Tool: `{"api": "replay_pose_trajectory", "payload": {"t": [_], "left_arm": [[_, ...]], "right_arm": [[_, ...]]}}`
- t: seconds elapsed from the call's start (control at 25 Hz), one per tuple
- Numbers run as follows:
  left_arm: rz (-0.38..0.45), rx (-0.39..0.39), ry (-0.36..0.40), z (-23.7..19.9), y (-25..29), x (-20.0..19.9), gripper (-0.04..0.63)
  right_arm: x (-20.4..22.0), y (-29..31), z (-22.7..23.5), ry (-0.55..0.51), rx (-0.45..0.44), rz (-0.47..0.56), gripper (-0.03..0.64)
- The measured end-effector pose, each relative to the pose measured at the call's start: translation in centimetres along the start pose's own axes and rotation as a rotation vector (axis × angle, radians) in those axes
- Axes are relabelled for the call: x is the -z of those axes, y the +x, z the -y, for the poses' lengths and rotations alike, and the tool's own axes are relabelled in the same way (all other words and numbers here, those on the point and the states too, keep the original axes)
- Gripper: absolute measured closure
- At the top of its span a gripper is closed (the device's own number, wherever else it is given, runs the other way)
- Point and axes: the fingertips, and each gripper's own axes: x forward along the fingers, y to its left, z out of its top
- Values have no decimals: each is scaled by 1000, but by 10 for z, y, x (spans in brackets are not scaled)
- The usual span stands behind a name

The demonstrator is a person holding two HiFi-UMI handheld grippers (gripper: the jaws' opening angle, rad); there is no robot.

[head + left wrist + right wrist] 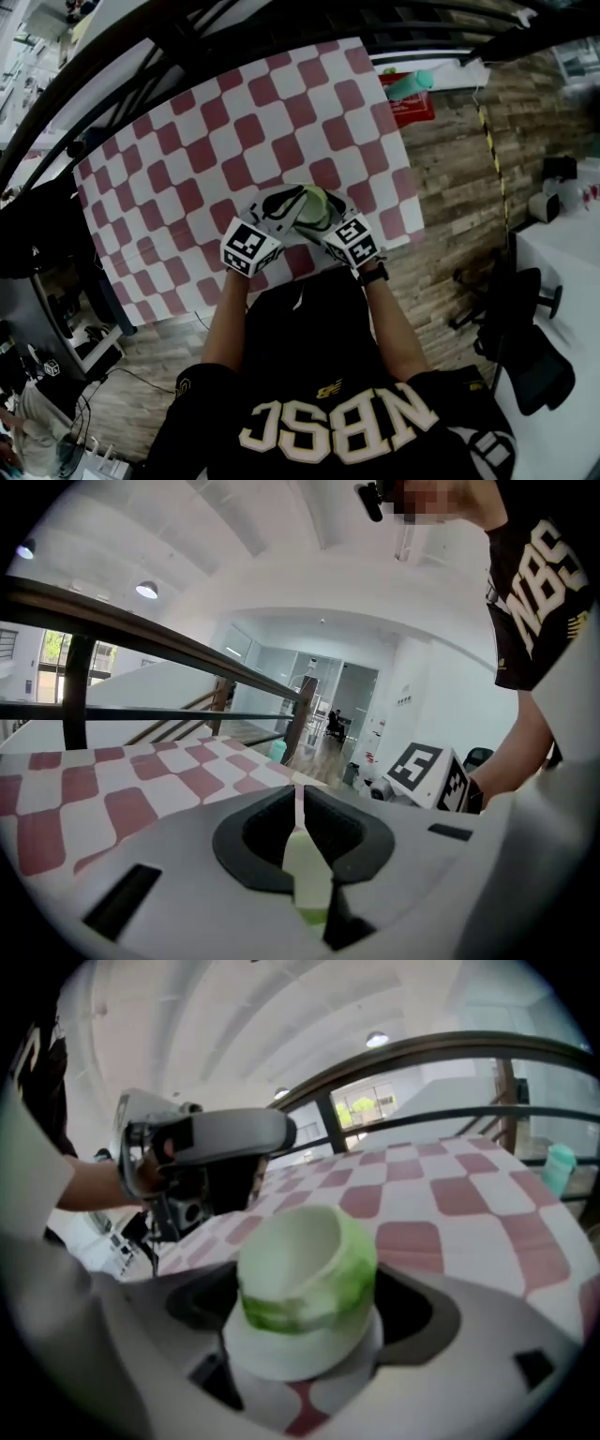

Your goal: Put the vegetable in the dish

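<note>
Vegetable (305, 1269) sits between right gripper's (311, 1316) spread jaws, pinched by left gripper (300, 803).

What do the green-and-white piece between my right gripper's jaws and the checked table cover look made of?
Green-and-white piece: looks like moulded plastic, hollow, smooth and mostly matte, with mottled green colouring; blur leaves foam or rubber possible. Checked table cover: seems a thin printed sheet, cloth or vinyl, matte, since it lies flat and shows no glare.
</note>
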Motion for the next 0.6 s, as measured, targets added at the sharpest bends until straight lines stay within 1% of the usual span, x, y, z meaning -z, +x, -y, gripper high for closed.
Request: {"api": "replay_pose_trajectory", "payload": {"t": [0.04, 0.12, 0.24, 0.28, 0.36, 0.44, 0.48, 0.52, 0.56, 0.6], "left_arm": [[-2, -9, -2, -1, -3, 2, 549], [2, -42, -33, -5, -12, 6, 549], [-2, -101, -93, -16, -27, 16, 548], [-14, -122, -113, -21, -32, 21, 548], [-41, -154, -149, -30, -43, 34, 548], [-53, -163, -179, -35, -54, 43, 542], [-56, -159, -189, -36, -59, 46, 526], [-60, -151, -192, -35, -62, 48, 509], [-66, -143, -190, -34, -65, 49, 497], [-75, -137, -185, -32, -66, 51, 494]], "right_arm": [[-1, 0, 1, 9, -3, -12, 144], [-1, -1, 1, 11, -8, -24, 147], [-5, -6, -4, 23, -35, 4, 152], [-7, -9, -6, 52, -57, 25, 153], [-11, -13, -8, 143, -107, 64, 156], [-11, -16, -8, 234, -142, 83, 166], [-10, -19, -7, 264, -146, 84, 176], [-10, -21, -6, 270, -139, 77, 179], [-10, -25, -4, 249, -119, 60, 179], [-10, -28, -3, 202, -89, 33, 179]]}}
